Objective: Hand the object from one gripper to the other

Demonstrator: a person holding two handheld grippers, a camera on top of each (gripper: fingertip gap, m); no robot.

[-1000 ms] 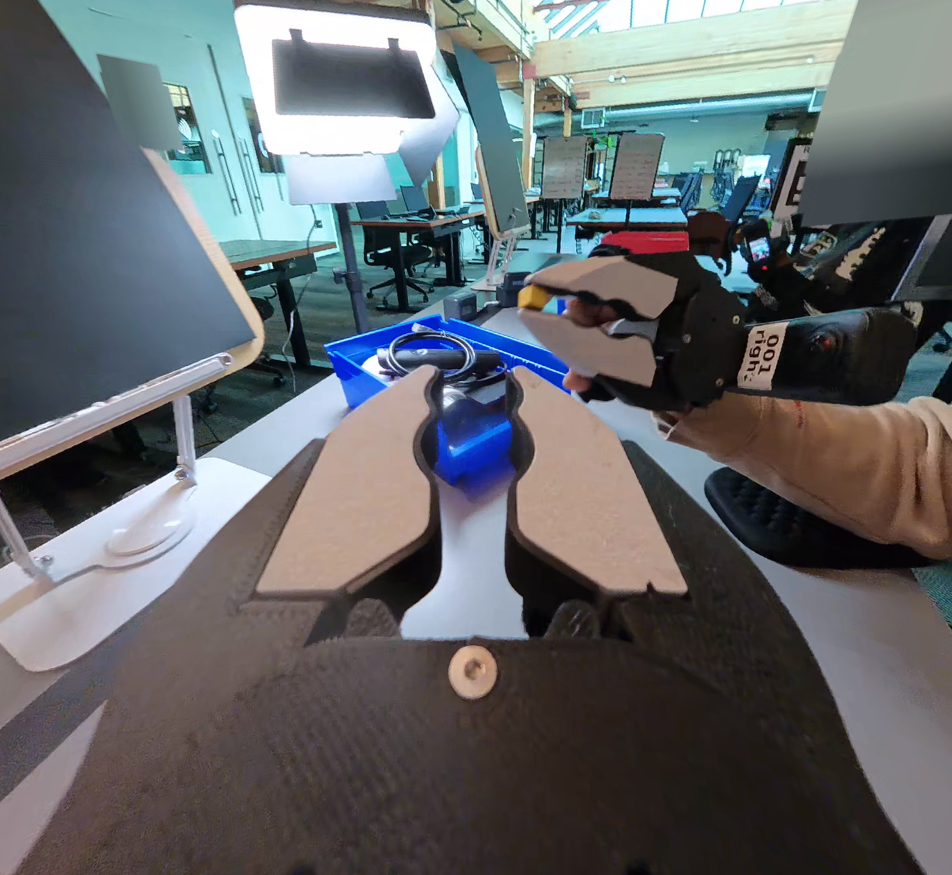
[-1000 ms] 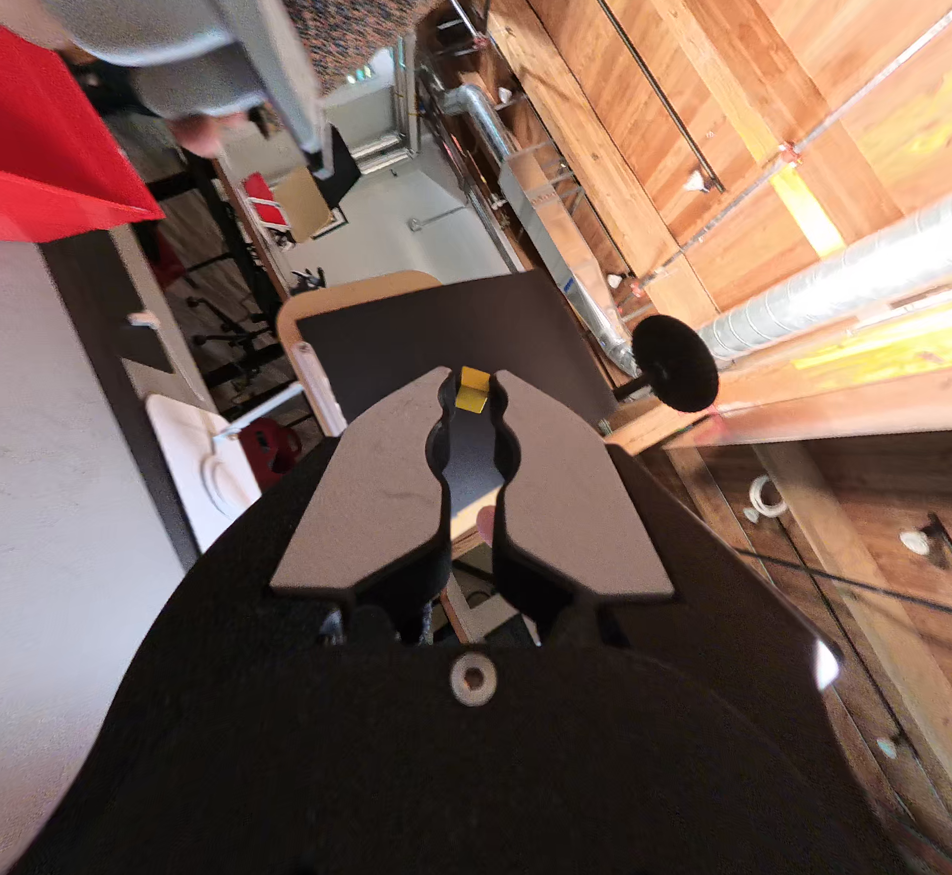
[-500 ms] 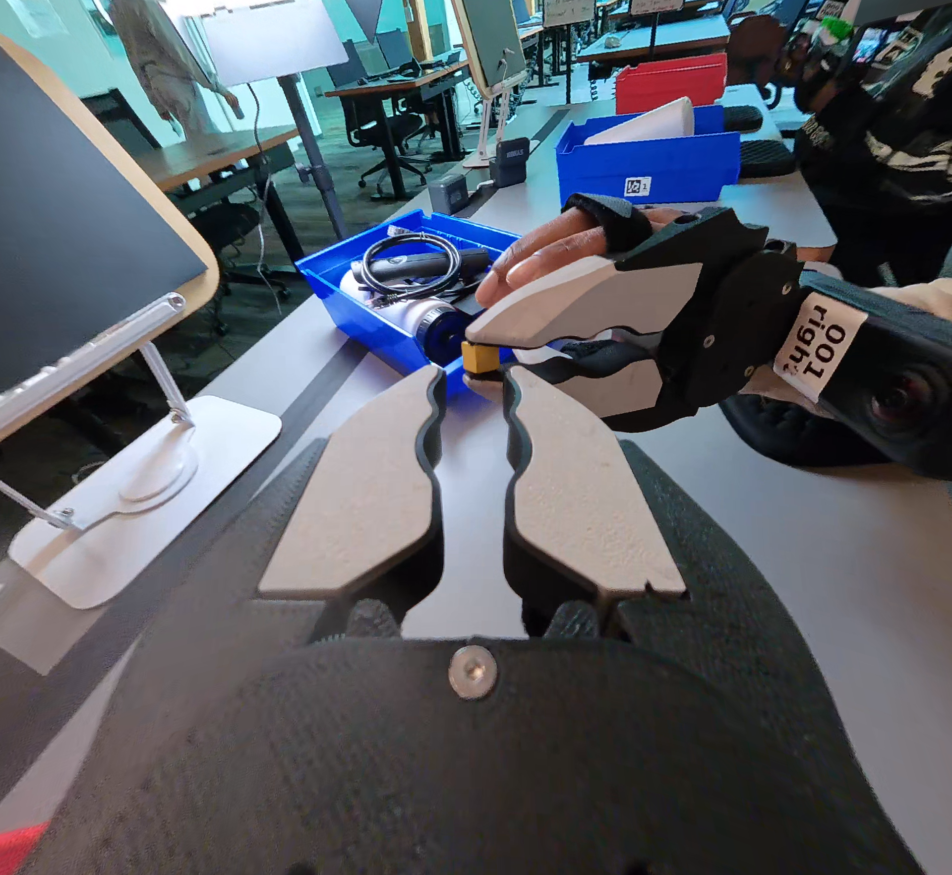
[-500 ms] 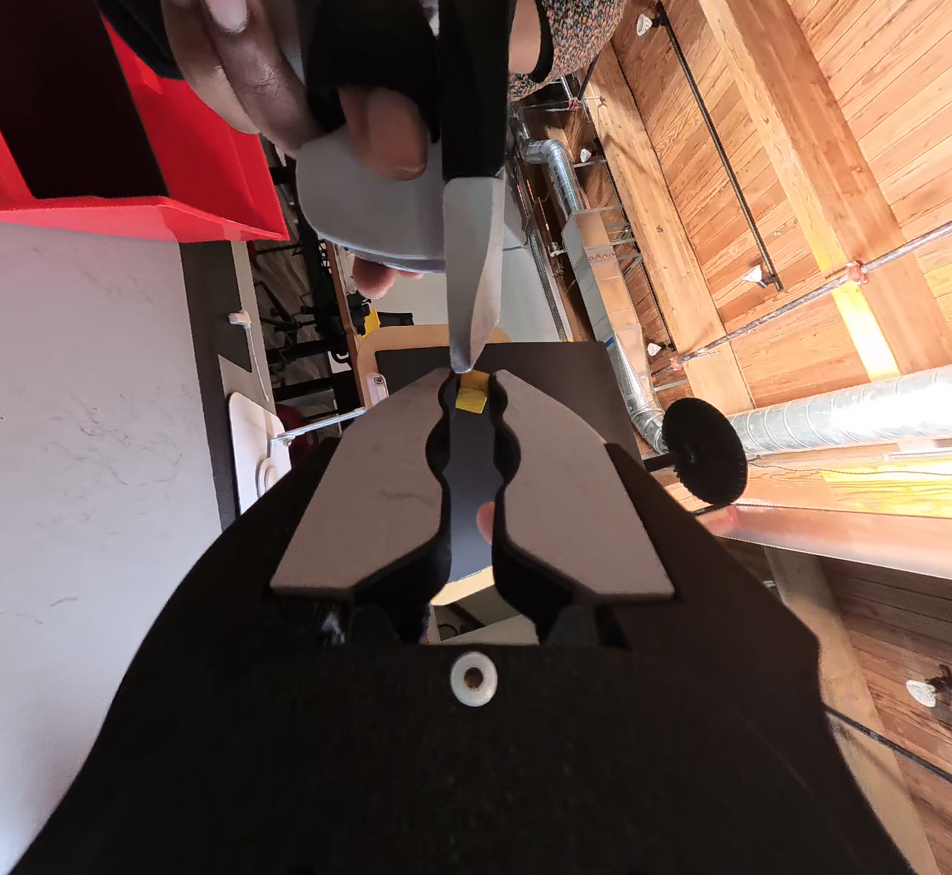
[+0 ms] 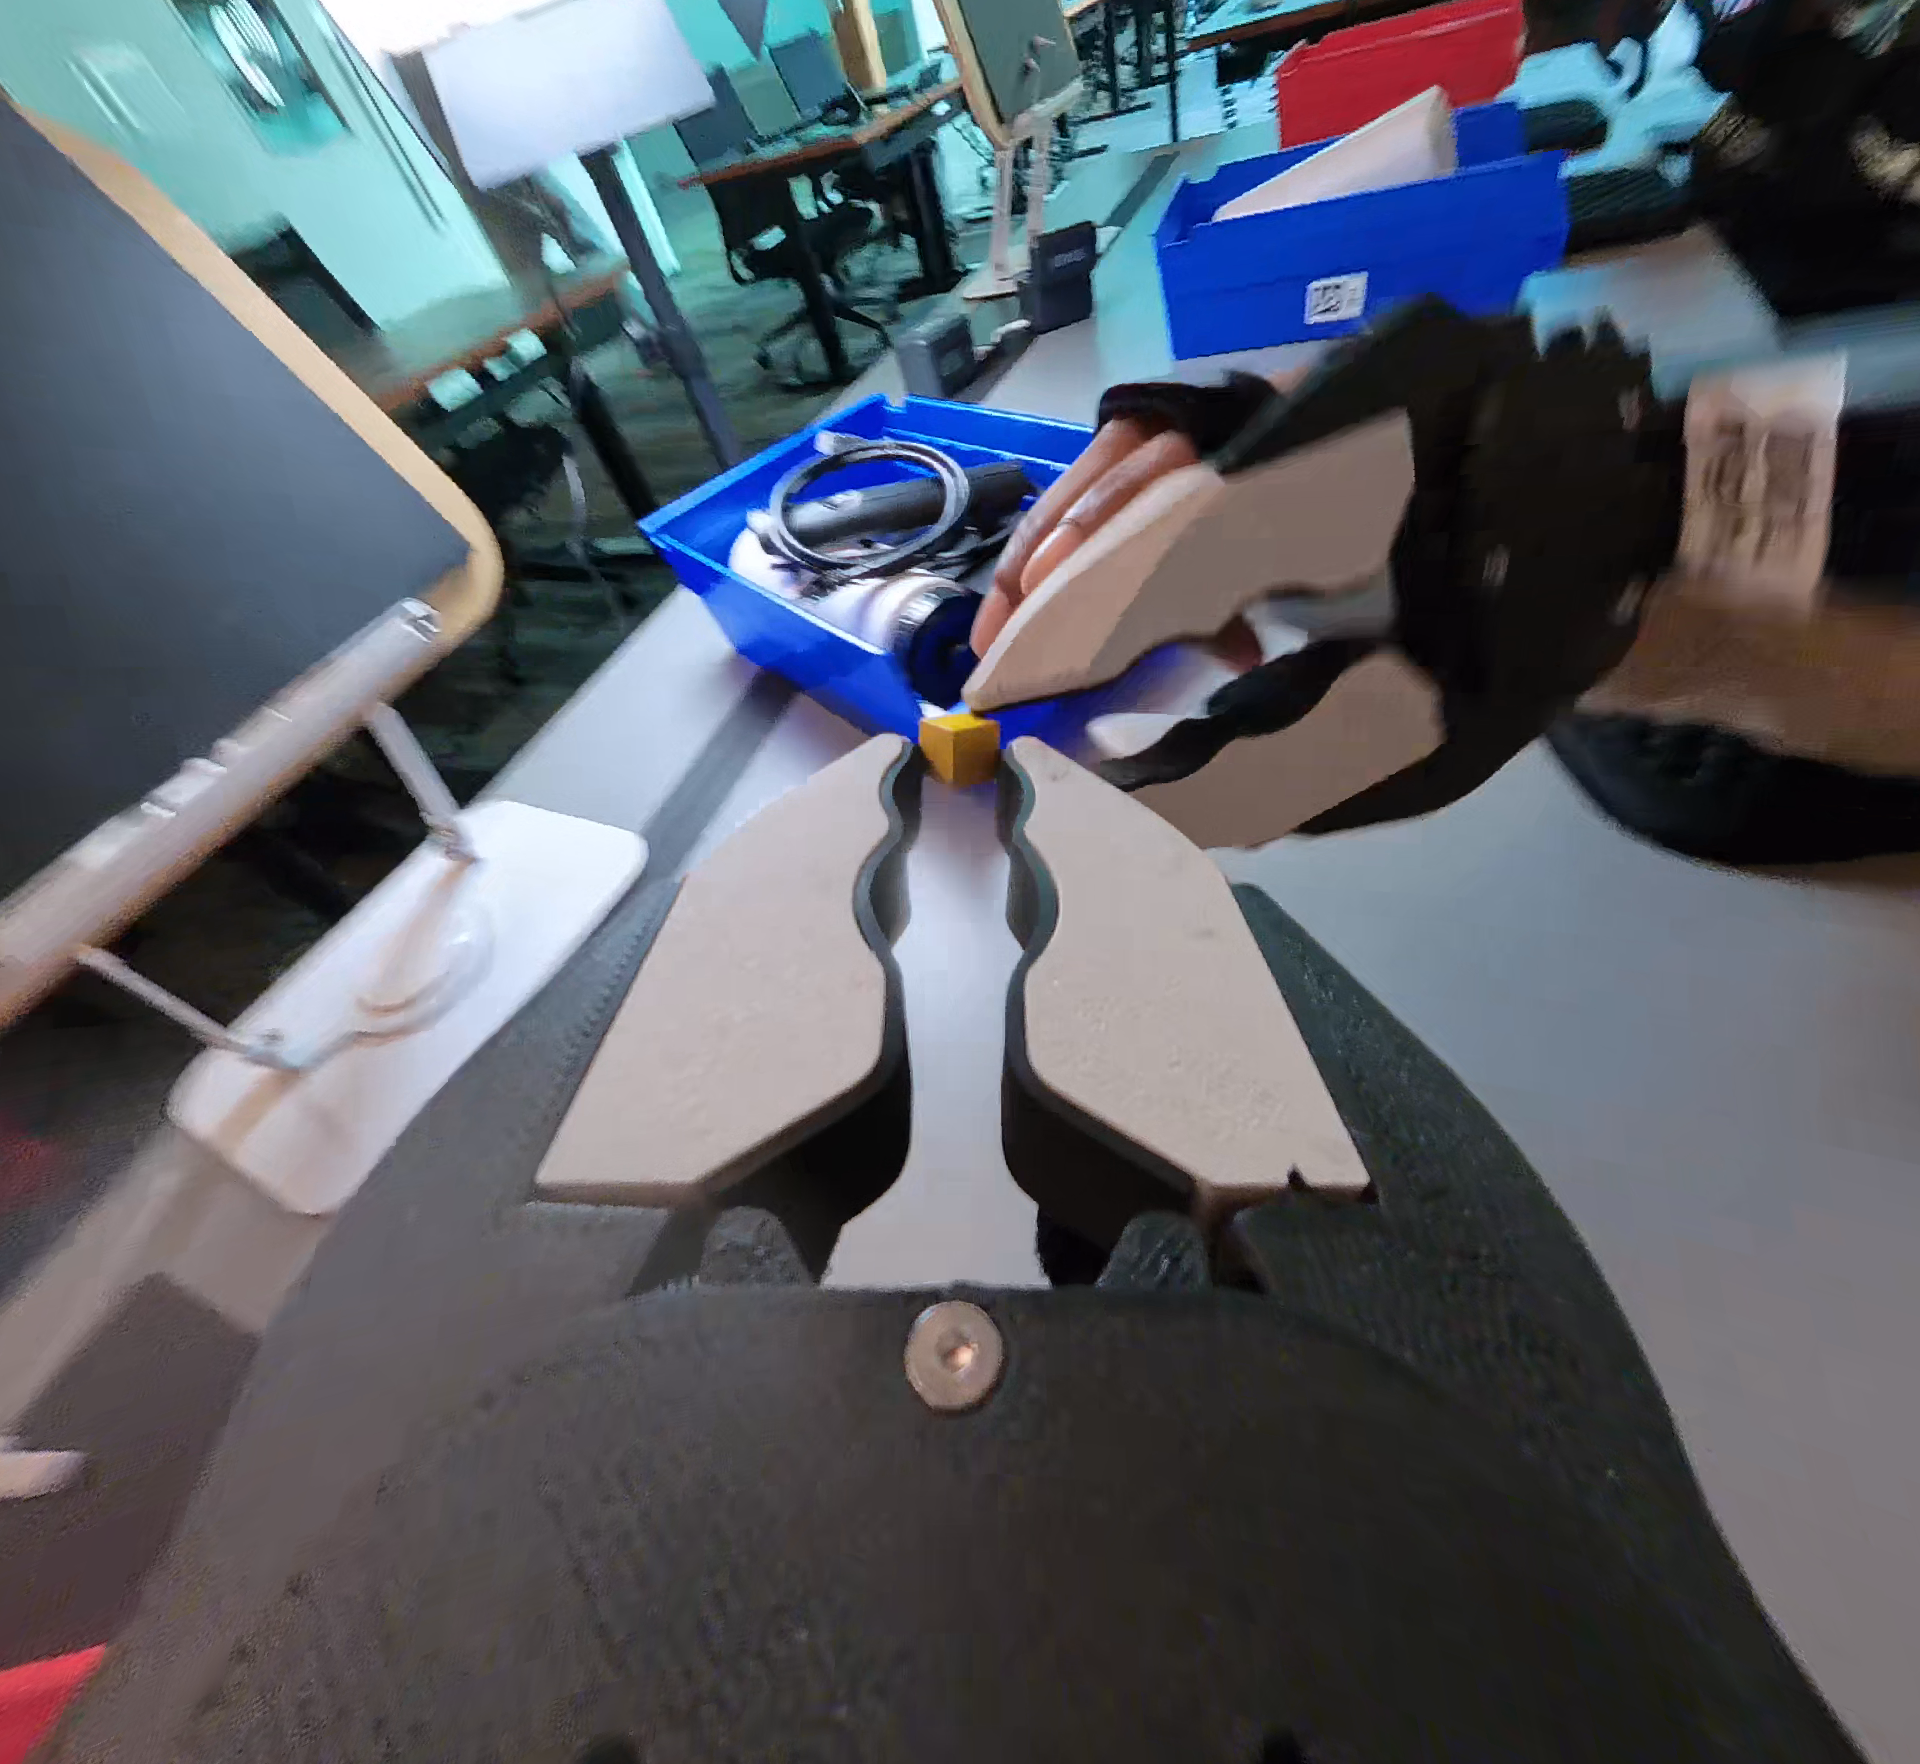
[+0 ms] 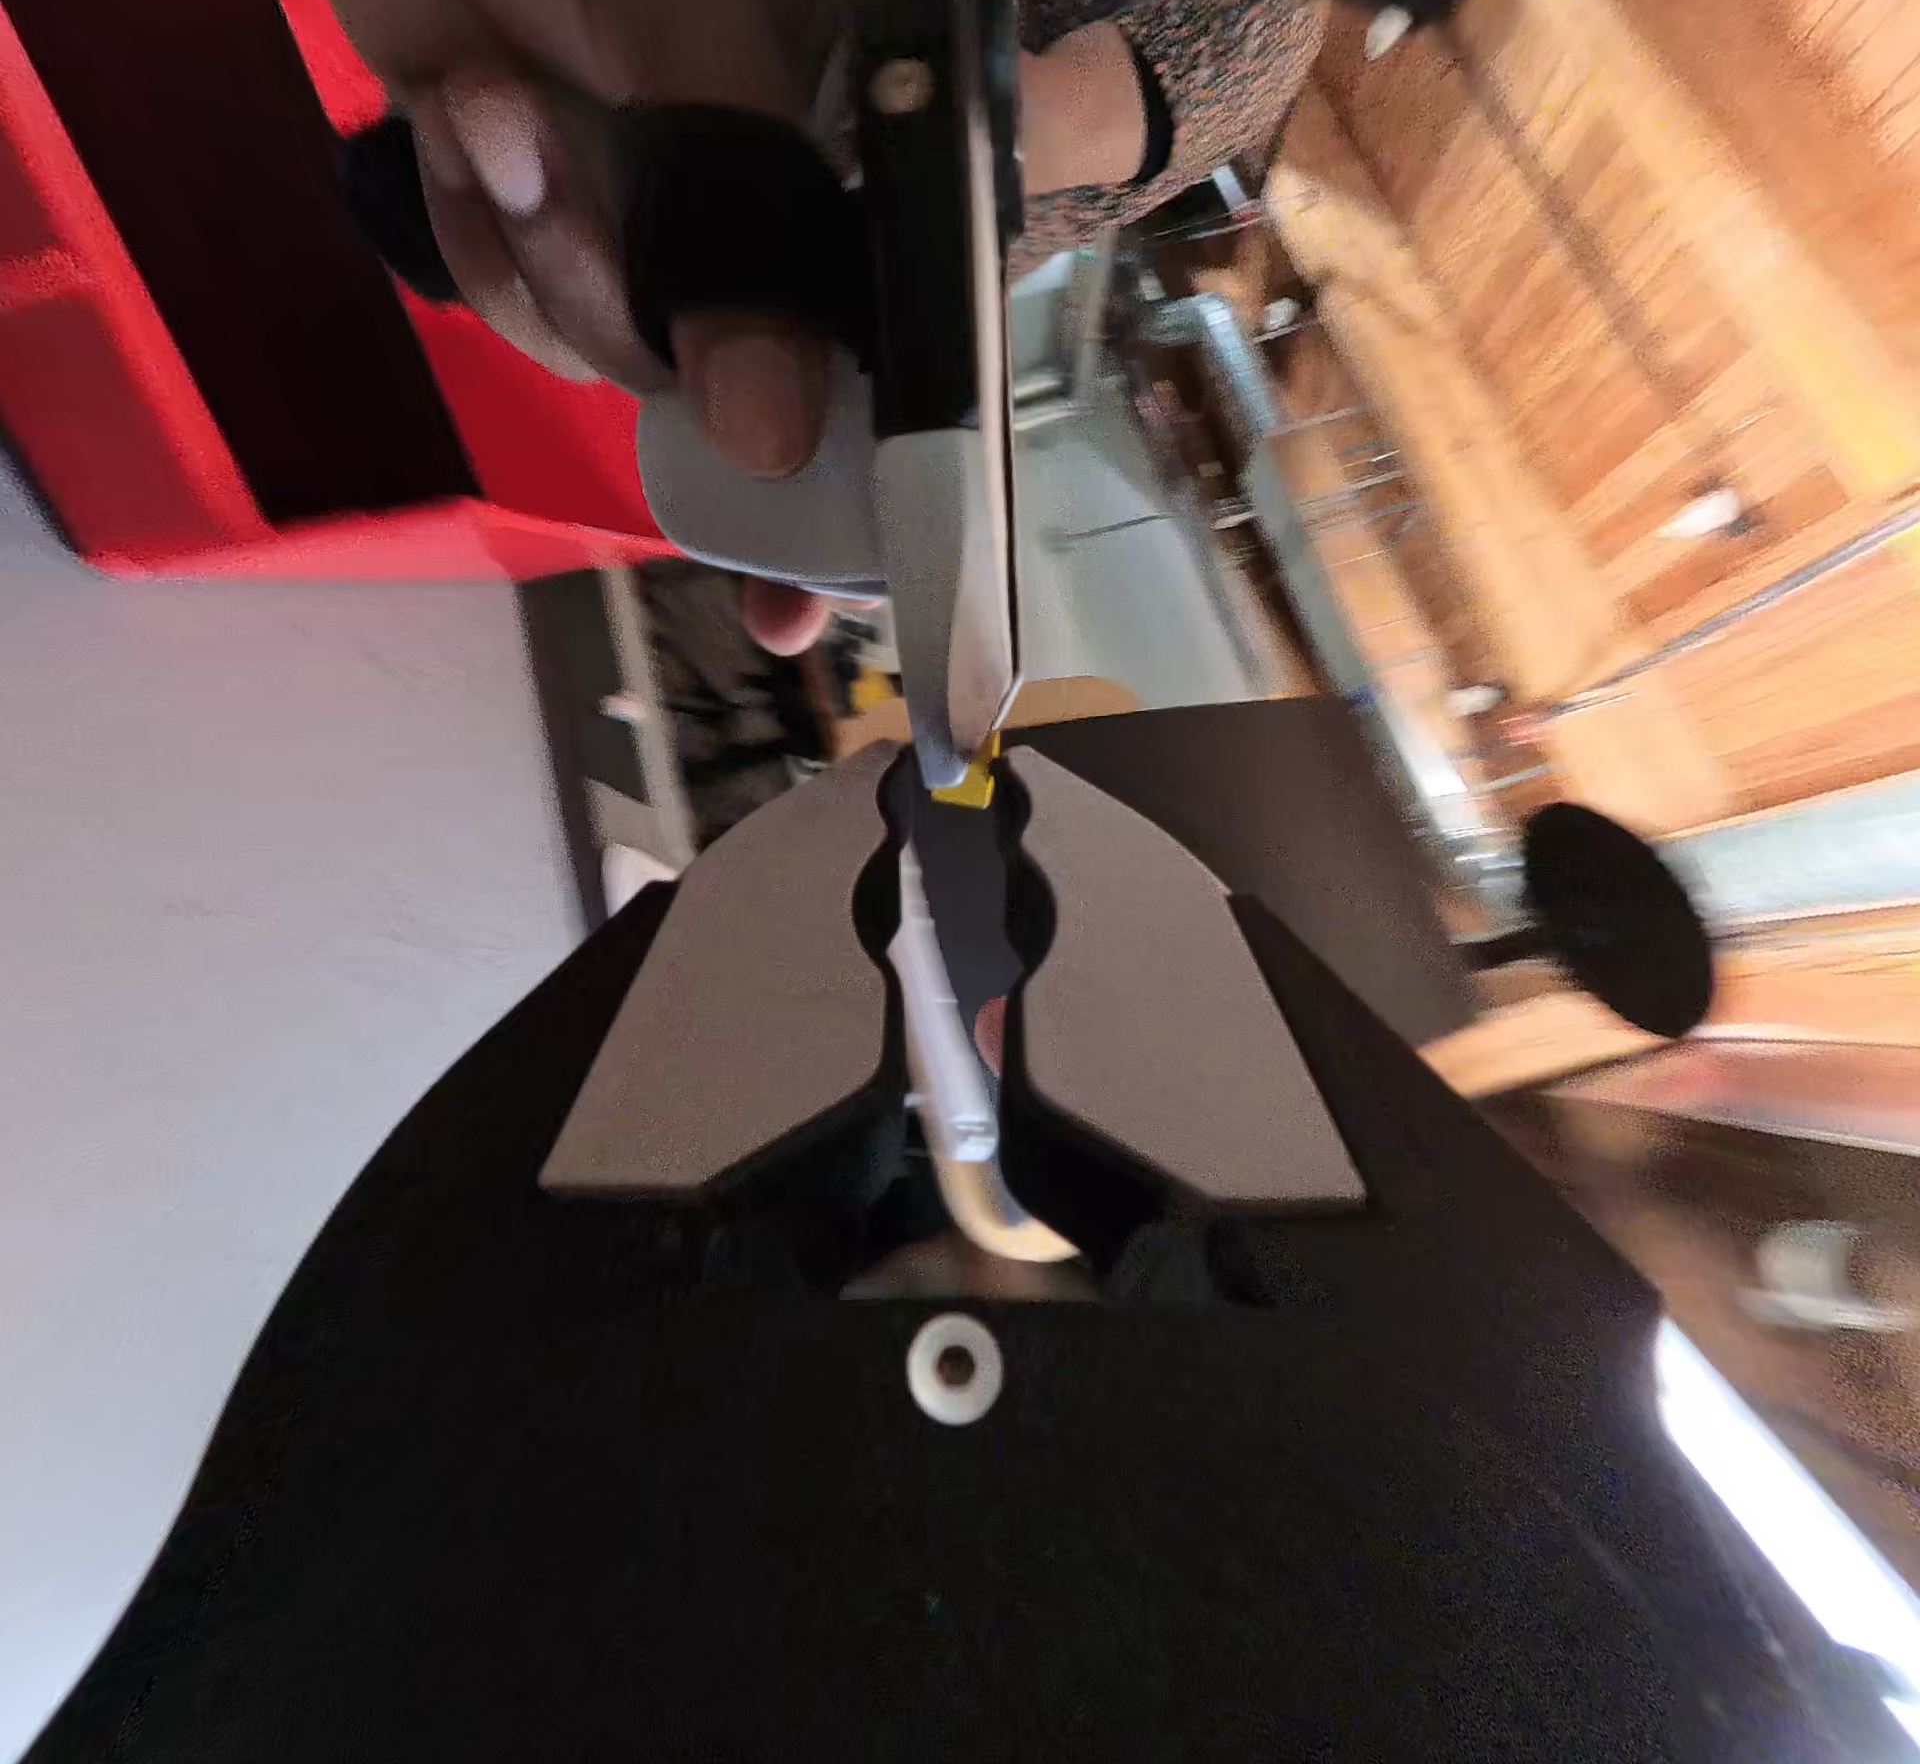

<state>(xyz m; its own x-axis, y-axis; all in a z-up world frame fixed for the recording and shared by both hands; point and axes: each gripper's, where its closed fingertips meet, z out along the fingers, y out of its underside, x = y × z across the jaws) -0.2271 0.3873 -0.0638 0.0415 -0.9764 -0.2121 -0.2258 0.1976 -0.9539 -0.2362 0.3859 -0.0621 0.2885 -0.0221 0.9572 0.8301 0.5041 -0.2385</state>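
Beneath both of your grippers runs the grey surface, and a blue bin of cables sits just beyond the left jaws' tips. Your right gripper comes in from the right with its jaws parted, upper tip just above the cube. Your left gripper pinches the small yellow cube at its jaw tips.

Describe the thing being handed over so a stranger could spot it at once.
Over the grey table, just before the nearer blue bin of cables, the left claw reaches forward. Pinched between its tips sits a small yellow cube, the only yellow thing there, dwarfed by the pale claw fingers around it.
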